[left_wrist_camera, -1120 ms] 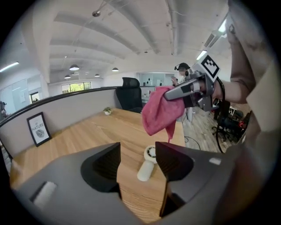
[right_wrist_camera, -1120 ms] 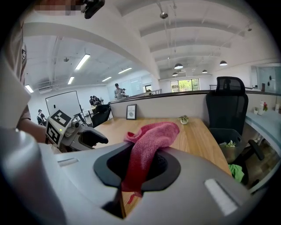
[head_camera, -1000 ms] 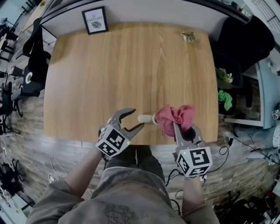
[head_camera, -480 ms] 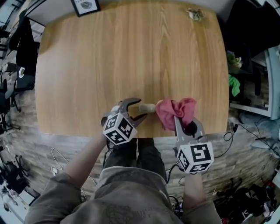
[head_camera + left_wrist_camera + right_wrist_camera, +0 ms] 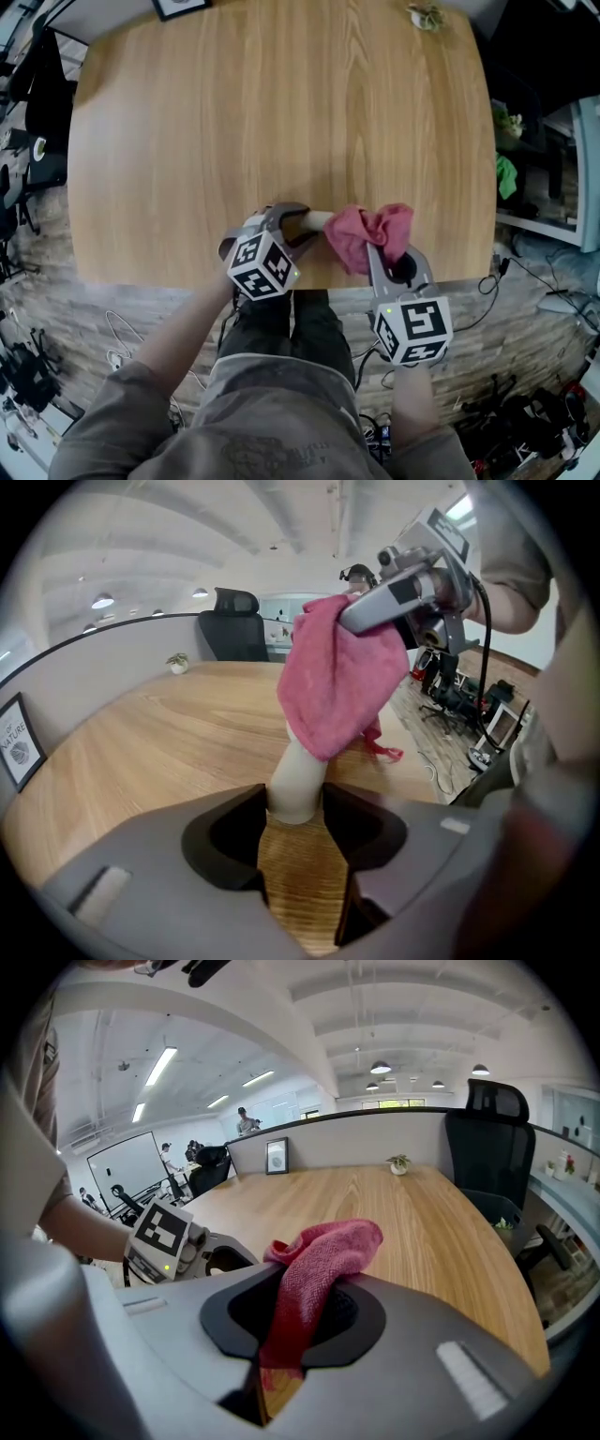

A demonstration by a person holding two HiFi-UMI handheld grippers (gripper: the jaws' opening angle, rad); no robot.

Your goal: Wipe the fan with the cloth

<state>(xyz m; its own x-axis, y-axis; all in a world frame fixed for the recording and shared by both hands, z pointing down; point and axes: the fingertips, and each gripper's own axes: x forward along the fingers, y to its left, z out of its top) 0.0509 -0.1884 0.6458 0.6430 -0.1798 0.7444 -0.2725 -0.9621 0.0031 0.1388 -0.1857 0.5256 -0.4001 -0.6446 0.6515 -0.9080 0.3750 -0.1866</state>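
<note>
A small fan lies near the table's front edge, and only its cream handle (image 5: 315, 219) (image 5: 298, 782) shows. A pink cloth (image 5: 371, 234) (image 5: 336, 672) (image 5: 317, 1262) is draped over the fan's head and hides it. My left gripper (image 5: 302, 225) (image 5: 296, 810) has its jaws on either side of the handle's end. They have just been closing and now touch it on both sides. My right gripper (image 5: 384, 251) (image 5: 284, 1340) is shut on the cloth's lower folds and holds it bunched over the fan from the right.
The wooden table (image 5: 281, 112) stretches away beyond the fan. A framed picture (image 5: 178, 7) (image 5: 277, 1157) and a small plant (image 5: 427, 16) (image 5: 399, 1163) stand at its far edge. A black office chair (image 5: 487, 1133) is past the right side. Cables lie on the floor.
Both grippers have sunk toward the table. The left gripper has slid forward around the fan handle and its jaws have narrowed onto it. The cloth stays in the right gripper.
</note>
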